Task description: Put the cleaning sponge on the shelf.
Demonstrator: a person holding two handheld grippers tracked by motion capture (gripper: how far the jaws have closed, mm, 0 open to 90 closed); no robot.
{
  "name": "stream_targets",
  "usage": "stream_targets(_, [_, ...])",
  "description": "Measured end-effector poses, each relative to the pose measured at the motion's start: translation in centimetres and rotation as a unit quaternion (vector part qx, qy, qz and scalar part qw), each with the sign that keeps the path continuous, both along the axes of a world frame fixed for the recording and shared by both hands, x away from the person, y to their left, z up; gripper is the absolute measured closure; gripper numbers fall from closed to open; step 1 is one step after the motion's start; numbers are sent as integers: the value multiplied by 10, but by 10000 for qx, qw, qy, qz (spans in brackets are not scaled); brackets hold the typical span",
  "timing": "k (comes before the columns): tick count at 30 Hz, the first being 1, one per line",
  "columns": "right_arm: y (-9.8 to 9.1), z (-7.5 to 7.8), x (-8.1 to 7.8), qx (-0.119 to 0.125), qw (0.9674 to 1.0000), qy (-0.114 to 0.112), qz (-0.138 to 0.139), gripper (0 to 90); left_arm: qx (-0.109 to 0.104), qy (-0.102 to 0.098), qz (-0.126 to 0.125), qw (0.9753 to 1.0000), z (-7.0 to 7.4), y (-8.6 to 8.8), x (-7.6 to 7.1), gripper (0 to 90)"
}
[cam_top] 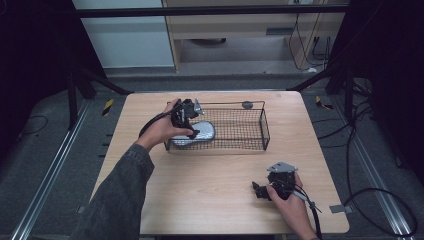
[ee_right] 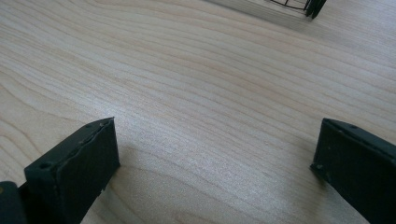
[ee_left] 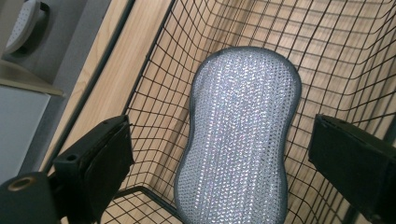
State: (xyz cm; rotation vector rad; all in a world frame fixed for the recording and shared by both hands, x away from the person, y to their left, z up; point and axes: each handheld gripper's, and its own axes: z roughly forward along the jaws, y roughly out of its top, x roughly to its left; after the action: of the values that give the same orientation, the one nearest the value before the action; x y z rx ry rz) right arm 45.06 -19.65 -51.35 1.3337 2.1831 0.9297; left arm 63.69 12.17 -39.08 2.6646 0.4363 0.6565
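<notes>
A black wire-mesh basket (cam_top: 235, 125) sits toward the far side of the pale wood-grain table (cam_top: 210, 185). At its left end lies a peanut-shaped, glittery silver scrub pad (ee_left: 240, 135) with a grey rim. The left gripper (ee_left: 219, 154) hangs over it, jaws wide apart. The right gripper (ee_right: 215, 163) rests near the table's near-right corner, jaws apart over bare wood.

A lab or recording rig: a wooden bench (cam_top: 210, 175) framed by black struts (cam_top: 100, 82), floor rails (cam_top: 45, 185), and loose cables (cam_top: 380, 200).
</notes>
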Motion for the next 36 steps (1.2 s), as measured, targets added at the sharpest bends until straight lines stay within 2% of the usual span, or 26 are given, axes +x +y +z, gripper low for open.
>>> stream_targets(7, [0,0,0,6,10000,13,-7,4,-289,-49,28,9996,9,-1,-7,65])
stream_targets(12, [0,0,0,8,10000,13,-7,4,-364,-160,17,9992,14,-4,-12,64])
stream_targets(18, [0,0,0,2,10000,4,-4,3,-333,-281,7,9991,17,-8,-21,61])
stream_targets(19, [0,0,0,2,10000,13,-9,4,-372,-346,35,9987,17,-9,-24,61])
stream_targets(27, [0,0,0,9,10000,20,-13,3,-439,-318,20,9985,17,-14,-36,57])
stream_targets(32, [0,0,0,7,10000,20,-13,3,-609,-355,132,9974,20,-16,-45,48])
stream_targets(36, [0,0,0,9,10000,22,-15,3,-663,-360,207,9969,20,-18,-54,47])
